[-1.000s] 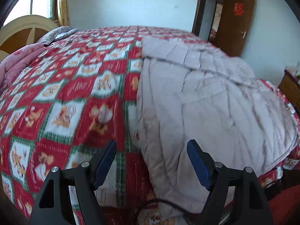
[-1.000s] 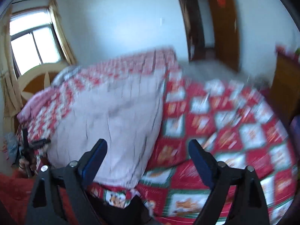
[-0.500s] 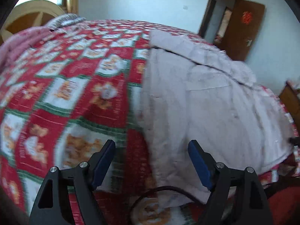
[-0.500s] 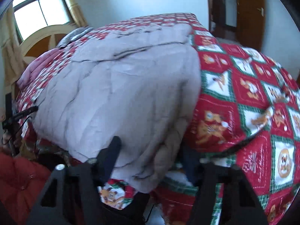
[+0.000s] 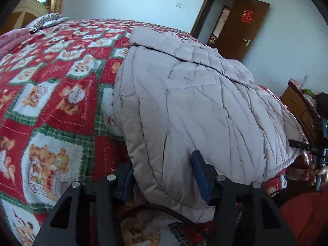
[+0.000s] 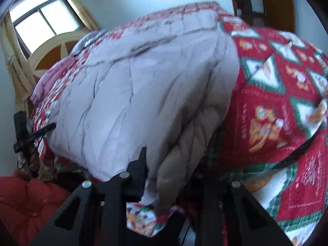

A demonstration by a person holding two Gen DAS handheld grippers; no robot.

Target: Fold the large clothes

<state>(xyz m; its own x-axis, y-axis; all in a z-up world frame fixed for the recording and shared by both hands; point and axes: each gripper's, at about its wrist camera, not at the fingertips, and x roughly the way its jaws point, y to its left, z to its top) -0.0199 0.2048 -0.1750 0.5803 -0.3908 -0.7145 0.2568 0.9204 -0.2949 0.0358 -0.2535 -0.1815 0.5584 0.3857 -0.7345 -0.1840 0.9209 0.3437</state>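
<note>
While both grippers had just been closing, each came to bear on the near hem of the pale grey-lilac quilted padded coat (image 5: 196, 102), which lay spread on the red, green and white bear-patterned fleece blanket (image 5: 51, 94) over the bed, its hem hanging over the near edge.

Left gripper (image 5: 164, 176): jaws had narrowed from a wide spread; blue pads now flanked the coat's near left corner, fabric bunched between them. The pads appeared to press the padding, though a full pinch could not be confirmed.

Right gripper (image 6: 170, 174): a second before, it hung above the bed with nothing between the jaws; now it was low at the near right corner, jaws drawn in on a thick roll of hem. Picture blurred, right pad hidden behind cloth; grip judged firm.

A dark cable (image 6: 297, 151) trailed across the blanket at right. The brown wooden door (image 5: 244, 26) stood open at far right.

Judgement: both near corners looked taken, so the hem seemed ready to be lifted and carried toward the far collar end for a first fold. Risk: slippery, bulky padding might slide out of the looser left grip.
</note>
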